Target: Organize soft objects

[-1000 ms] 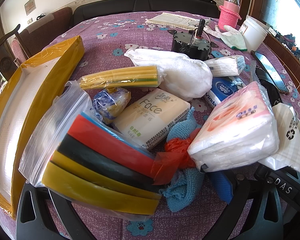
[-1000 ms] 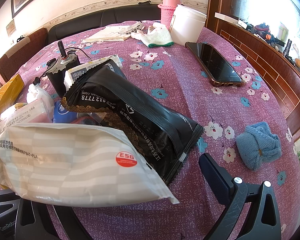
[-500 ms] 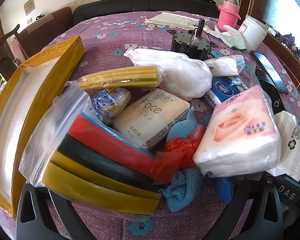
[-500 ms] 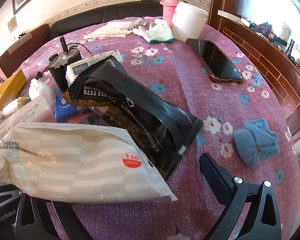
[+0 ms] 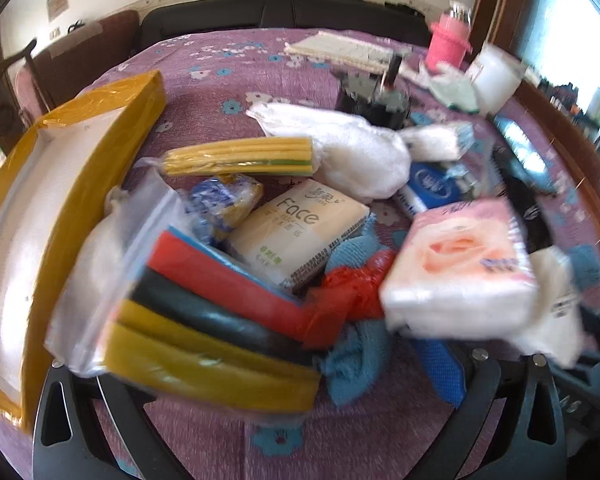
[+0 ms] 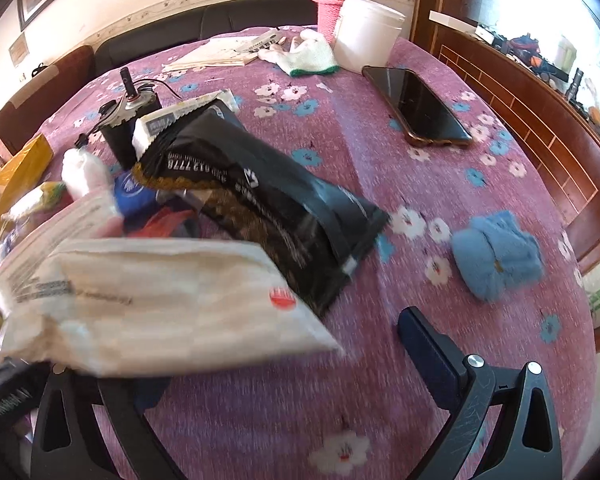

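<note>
In the left wrist view a pile of soft things lies on the purple flowered tablecloth (image 5: 204, 60): a clear bag of coloured strips (image 5: 204, 308), a "Face" tissue pack (image 5: 296, 228), a pink rose tissue pack (image 5: 464, 272), a blue cloth (image 5: 352, 364), a red plastic bag (image 5: 344, 300) and a white fluffy bag (image 5: 360, 152). My left gripper (image 5: 272, 396) stands open in front of the pile. In the right wrist view my right gripper (image 6: 260, 360) is open, with a white striped packet (image 6: 160, 300) lying over its left finger. A black packet (image 6: 268, 204) lies behind it.
A yellow tray (image 5: 40, 216) stands at the left. A rolled blue cloth (image 6: 496, 260) lies alone at the right. A phone (image 6: 416, 104), a white tub (image 6: 368, 40), a pink bottle (image 6: 336, 0), a glove (image 6: 304, 56), papers and a black motor (image 6: 128, 120) stand further back.
Both views have turned blurred with motion. The pink rose tissue pack has tipped down flatter onto the pile. The white striped packet has shifted left and tilted.
</note>
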### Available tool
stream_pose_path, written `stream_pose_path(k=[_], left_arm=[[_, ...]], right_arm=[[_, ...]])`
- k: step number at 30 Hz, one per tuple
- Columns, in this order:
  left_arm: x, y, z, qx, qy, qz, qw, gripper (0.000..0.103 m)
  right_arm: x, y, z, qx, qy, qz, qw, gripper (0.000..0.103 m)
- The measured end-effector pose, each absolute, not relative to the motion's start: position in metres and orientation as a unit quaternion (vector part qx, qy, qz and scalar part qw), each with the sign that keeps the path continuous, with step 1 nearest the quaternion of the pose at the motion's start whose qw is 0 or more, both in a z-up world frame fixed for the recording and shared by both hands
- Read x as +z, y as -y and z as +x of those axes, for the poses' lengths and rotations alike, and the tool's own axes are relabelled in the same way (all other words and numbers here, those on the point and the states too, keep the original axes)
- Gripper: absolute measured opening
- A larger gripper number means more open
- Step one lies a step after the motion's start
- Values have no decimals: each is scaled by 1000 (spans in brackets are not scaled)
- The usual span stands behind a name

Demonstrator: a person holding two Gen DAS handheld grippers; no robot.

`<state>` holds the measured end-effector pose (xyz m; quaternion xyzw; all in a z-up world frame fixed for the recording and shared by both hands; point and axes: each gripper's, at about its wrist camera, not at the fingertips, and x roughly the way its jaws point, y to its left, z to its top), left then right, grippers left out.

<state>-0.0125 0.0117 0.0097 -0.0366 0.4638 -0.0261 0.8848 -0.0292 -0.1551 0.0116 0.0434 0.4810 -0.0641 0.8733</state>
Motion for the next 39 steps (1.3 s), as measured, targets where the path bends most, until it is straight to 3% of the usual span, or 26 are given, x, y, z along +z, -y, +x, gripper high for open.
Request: stream_pose_path(k=[6,11,16,25,36,39], left_arm=[[48,-26,-51,-8,-388,-30,921,103],[74,-38,-78,18,-336,-18,941,103],[85,-38,-88,16,-329,-1,944,103],[77,-32,-96,1,-353,7,936,103],[74,-24,-95,-4,-362,21,932,103],[71,-22,-93,-6,-365,23,931,103]], right_arm=[[52,143,-70,-64,-401,4,914,102],[102,142,-121,-51,-224,38,973,103],[79,150,-100,-26,-324,80,942,99],[85,163,-106,-76,-314,48,945,99],[79,173,-101,-98,-395,55,912,99],[97,181,-123,-93,-338,93,932,99]])
